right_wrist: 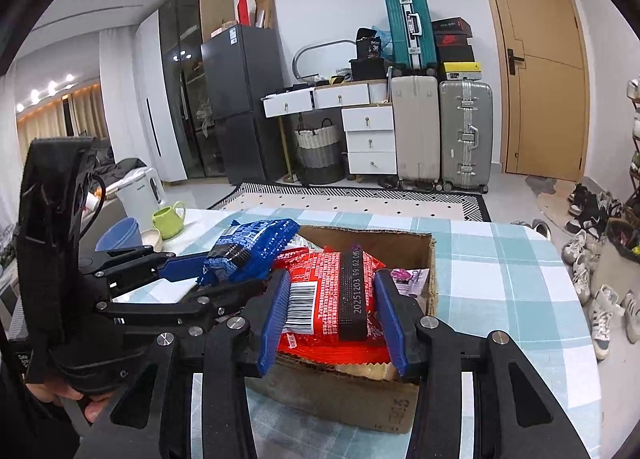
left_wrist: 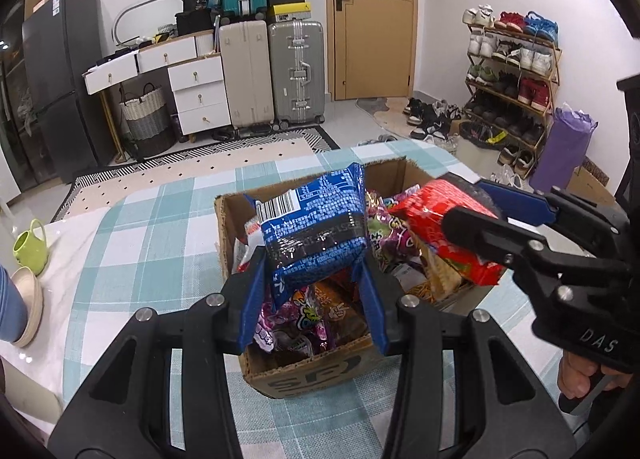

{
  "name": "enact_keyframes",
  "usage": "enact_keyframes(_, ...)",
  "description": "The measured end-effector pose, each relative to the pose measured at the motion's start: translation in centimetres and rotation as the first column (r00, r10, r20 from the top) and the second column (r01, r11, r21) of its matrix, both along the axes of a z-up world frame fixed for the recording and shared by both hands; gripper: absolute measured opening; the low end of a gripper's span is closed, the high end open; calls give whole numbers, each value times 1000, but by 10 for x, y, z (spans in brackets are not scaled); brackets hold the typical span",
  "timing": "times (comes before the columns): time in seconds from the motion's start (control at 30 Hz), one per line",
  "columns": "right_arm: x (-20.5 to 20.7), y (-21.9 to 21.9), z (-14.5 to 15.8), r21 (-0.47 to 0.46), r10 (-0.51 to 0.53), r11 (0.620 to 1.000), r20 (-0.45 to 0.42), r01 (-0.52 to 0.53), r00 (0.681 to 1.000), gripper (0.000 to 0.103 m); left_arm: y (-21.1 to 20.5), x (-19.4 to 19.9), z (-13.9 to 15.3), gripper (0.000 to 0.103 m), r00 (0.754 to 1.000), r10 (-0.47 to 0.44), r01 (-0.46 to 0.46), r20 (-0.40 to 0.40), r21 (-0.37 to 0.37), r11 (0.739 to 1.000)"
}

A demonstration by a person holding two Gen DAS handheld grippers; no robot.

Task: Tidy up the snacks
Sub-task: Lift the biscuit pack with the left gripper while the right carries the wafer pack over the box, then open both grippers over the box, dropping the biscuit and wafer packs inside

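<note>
A cardboard box [left_wrist: 230,227] full of snack packets stands on the checked tablecloth. My left gripper [left_wrist: 314,275] is shut on a blue snack packet [left_wrist: 316,219] and holds it above the box. My right gripper [right_wrist: 332,299] is shut on a red snack packet [right_wrist: 320,299], also above the box [right_wrist: 428,259]. In the left wrist view the right gripper [left_wrist: 476,203] comes in from the right with the red packet [left_wrist: 444,239]. In the right wrist view the left gripper [right_wrist: 188,271] holds the blue packet [right_wrist: 256,251] at the left.
A green mug [left_wrist: 30,245], a cream bowl [left_wrist: 30,305] and a blue cup [right_wrist: 120,237] stand at the table's left. A white kettle [right_wrist: 140,191] stands beyond them. Suitcases, drawers, a fridge and a shoe rack line the room behind the table.
</note>
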State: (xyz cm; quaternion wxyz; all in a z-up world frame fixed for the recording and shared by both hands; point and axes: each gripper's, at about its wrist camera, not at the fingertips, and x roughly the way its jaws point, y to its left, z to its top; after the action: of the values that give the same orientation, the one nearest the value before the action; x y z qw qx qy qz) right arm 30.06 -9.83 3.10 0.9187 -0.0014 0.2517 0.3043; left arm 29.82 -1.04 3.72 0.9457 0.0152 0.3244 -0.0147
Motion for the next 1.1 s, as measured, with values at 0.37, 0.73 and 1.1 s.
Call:
enact_keyframes(0.37,24,8,-13,-3,9,1000,-27,-9,1000,44,-6,21,-22,41,999,-20,20,-43,8,1000)
enact_keyframes(0.73,32,12,-22,-6,27,1000,-67,-27,997,44,-1,31,-30,41,997,-34,32,-72,-29,999)
enact_keyframes(1.1,11,-12,-15,-68,-35,997,19,36,999,100,10,15,-29,66,998,21,-23,-52,-31,999)
